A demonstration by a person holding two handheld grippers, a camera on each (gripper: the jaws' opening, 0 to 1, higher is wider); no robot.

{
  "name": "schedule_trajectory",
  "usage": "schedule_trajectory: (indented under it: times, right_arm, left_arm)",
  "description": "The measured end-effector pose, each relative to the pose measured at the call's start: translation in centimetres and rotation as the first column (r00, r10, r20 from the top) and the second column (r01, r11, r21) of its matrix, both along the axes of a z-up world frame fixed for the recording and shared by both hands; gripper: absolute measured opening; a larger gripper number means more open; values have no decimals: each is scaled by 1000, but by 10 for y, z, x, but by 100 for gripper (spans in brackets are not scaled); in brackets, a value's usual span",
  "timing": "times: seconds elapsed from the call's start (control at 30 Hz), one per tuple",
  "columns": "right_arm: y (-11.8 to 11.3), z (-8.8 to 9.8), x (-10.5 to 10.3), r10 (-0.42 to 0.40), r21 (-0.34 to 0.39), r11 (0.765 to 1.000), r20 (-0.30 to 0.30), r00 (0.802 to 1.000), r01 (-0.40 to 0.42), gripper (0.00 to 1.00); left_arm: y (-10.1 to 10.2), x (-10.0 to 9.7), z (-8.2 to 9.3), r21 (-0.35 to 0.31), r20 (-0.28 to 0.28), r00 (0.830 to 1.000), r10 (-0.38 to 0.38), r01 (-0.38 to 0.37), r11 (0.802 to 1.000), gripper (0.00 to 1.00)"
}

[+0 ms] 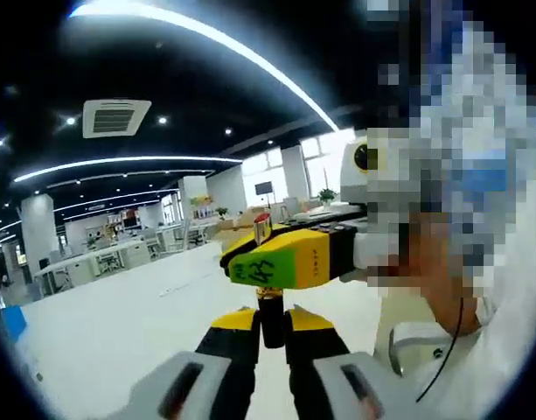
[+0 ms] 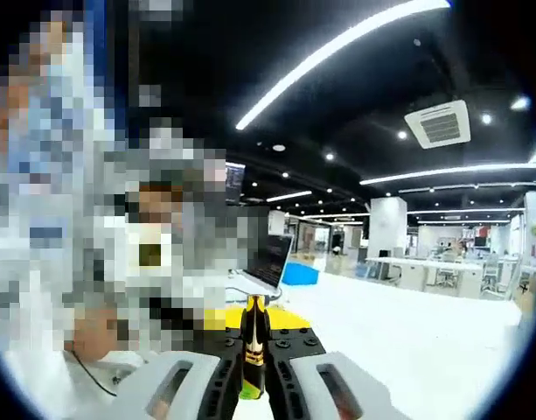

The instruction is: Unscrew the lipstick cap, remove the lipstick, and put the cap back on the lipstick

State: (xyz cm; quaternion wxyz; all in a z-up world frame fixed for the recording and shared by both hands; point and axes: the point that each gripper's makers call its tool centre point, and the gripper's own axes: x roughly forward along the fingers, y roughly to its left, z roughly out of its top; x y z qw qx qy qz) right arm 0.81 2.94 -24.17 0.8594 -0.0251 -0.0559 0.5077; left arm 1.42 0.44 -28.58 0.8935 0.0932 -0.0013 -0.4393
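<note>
**A:** What's closest?

**B:** In the left gripper view, the left tool, its jaws pressed onto a dark stub that runs up out of them. In the right gripper view, the right tool is pinching a black-and-gold tube, the lipstick, which stands upright between the jaws.

**A:** And around that?

**B:** A white desk lies below both tools, and neither touches it. In the right gripper view an open laptop sits further back on the desk.

**A:** So both tools are on the same thing?

**B:** I think so. In the left gripper view the right tool comes in from the right and sits crosswise, directly above the left tool's jaws. The lipstick passes through it, and a silver end with red at its tip sticks out on top. In the right gripper view the left tool shows as yellow just behind the tube.

**A:** How far along is the task?

**B:** Early or midway, I'd say. The lipstick is up off the desk and gripped at two places, which suits twisting. I can't tell whether the red tip is the bared stick or part of the cap, nor whether cap and body have parted. No loose cap is visible. Putting the cap back on seems yet to be done.
</note>
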Motion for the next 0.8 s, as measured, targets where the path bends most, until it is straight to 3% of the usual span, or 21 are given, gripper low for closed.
schedule_trajectory:
  times: [0.13,0.2,0.3,0.37,0.4,0.47,0.6,0.7,0.8]
  right_arm:
    - [-2,4,-4,19,-6,1000,26,999,-19,6]
    - [0,10,-12,85,46,995,1,996,-85,6]
    - [-1,20,-25,220,167,964,-78,972,-205,6]
    - [-2,26,-31,303,246,931,-116,946,-269,6]
    - [-3,30,-34,362,304,902,-149,920,-306,6]
    - [-3,34,-41,443,375,855,-170,880,-358,6]
    - [-1,36,-47,523,431,804,-185,832,-409,6]
    - [0,38,-55,576,452,771,-193,795,-449,6]
    - [3,38,-60,591,449,763,-191,784,-465,6]
  left_arm:
    - [-2,-5,3,-16,2,997,-82,82,996,15]
    - [-4,-12,2,-43,-36,987,-158,157,987,17]
    - [-9,-25,0,-91,-93,950,-297,289,953,30]
    - [-12,-36,1,-136,-124,913,-389,372,918,36]
    - [-13,-43,5,-181,-125,888,-442,417,891,37]
    - [-17,-60,13,-313,-177,798,-576,509,802,37]
    - [-16,-72,29,-484,-180,688,-703,560,672,36]
    - [-15,-78,32,-532,-173,634,-754,584,613,34]
    - [-12,-78,34,-561,-166,612,-773,587,584,27]
